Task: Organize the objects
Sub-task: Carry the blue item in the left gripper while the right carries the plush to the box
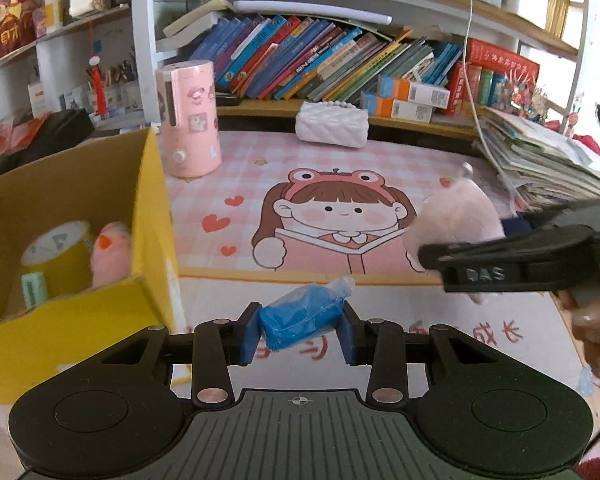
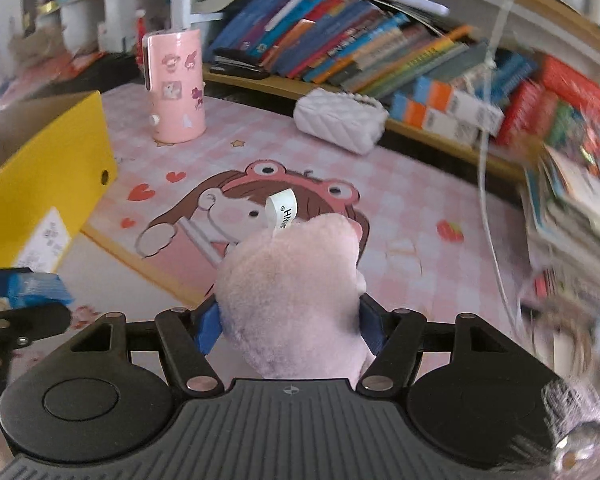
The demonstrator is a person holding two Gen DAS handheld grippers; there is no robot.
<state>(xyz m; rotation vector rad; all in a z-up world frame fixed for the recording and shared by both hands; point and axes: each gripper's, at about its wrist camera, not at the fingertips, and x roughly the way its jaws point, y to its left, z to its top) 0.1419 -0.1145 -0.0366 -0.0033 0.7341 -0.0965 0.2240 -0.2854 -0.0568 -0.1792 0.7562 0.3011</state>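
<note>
Up off the desk, the left gripper (image 1: 300,326) tilts downward with its blue pads pinched on a blue plastic-wrapped packet (image 1: 304,314), which hangs clear above the pink checked desk mat (image 1: 380,152). The right gripper (image 2: 290,320) likewise angles down and is clamped on a pink plush toy (image 2: 292,292), its blue pads sunk into the fur on both sides; a white sewn-in tag (image 2: 282,210) sticks up from the toy, printed with black letters that begin "HN", the rest unreadable. Seen from the left wrist, that right gripper comes in from the right edge, its black finger stamped "DAS", with part of the person's hand (image 1: 592,320) behind it. A yellow cardboard box (image 1: 152,208) stands open at the left of the mat; inside it lie a roll of tape (image 1: 56,244), a pale green tube (image 1: 34,288) and another pink plush (image 1: 112,252). On the box's outer side a white shipping label (image 2: 46,240) shows, too blurred to read. A pink cylindrical container (image 1: 190,120) covered in cartoon stickers stands upright on the mat near the box, and a white quilted purse (image 1: 332,124) lies below the shelf of slanted books (image 1: 320,60). Red Chinese characters run along the mat's near edge, partly hidden by the gripper.
</note>
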